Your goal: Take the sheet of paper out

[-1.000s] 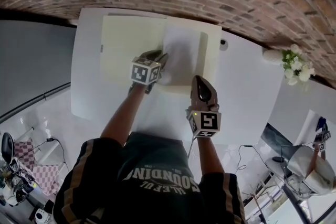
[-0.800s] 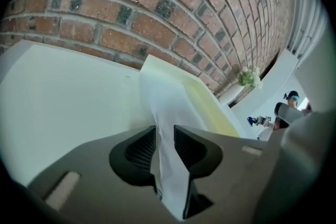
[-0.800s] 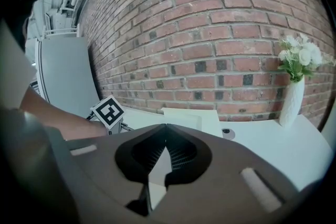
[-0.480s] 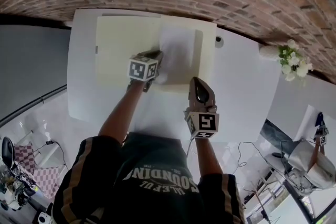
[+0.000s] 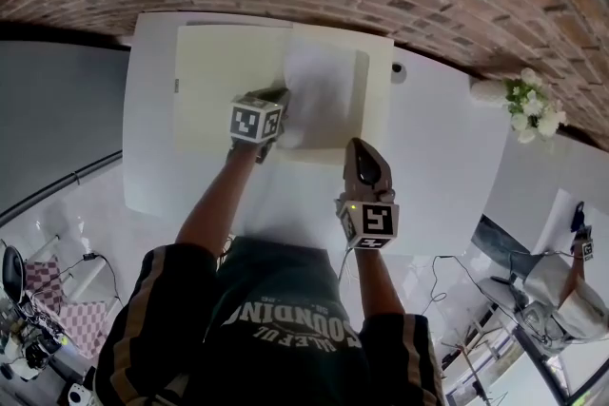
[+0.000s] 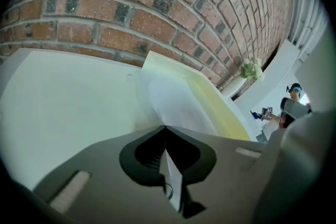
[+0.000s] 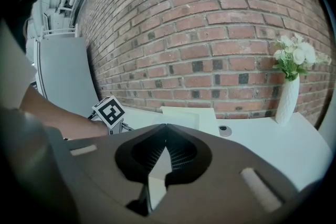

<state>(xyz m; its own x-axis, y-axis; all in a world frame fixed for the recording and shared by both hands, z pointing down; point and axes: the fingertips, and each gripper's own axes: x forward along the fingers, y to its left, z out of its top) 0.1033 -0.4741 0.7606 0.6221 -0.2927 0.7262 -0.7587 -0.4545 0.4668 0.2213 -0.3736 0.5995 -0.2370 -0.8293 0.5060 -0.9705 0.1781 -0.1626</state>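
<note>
An open pale yellow folder [image 5: 224, 81] lies flat on the white table [image 5: 447, 176], below the brick wall. A white sheet of paper [image 5: 322, 90] rests on the folder's right half. My left gripper [image 5: 281, 100] is shut on the sheet's near left edge. In the left gripper view, the sheet [image 6: 176, 107] runs out from between the meeting jaws [image 6: 165, 127], over the folder [image 6: 79, 107]. My right gripper [image 5: 364, 145] rests at the folder's near right edge with its jaws together [image 7: 166, 126]. I cannot tell whether it pinches the folder.
A white vase of flowers [image 5: 528, 114] stands at the table's far right, also visible in the right gripper view [image 7: 289, 86]. A small round object [image 5: 398, 68] lies just right of the folder. The brick wall runs close behind the table.
The left gripper's jaws have closed on the sheet's near left edge. Both hands stayed roughly in place.
</note>
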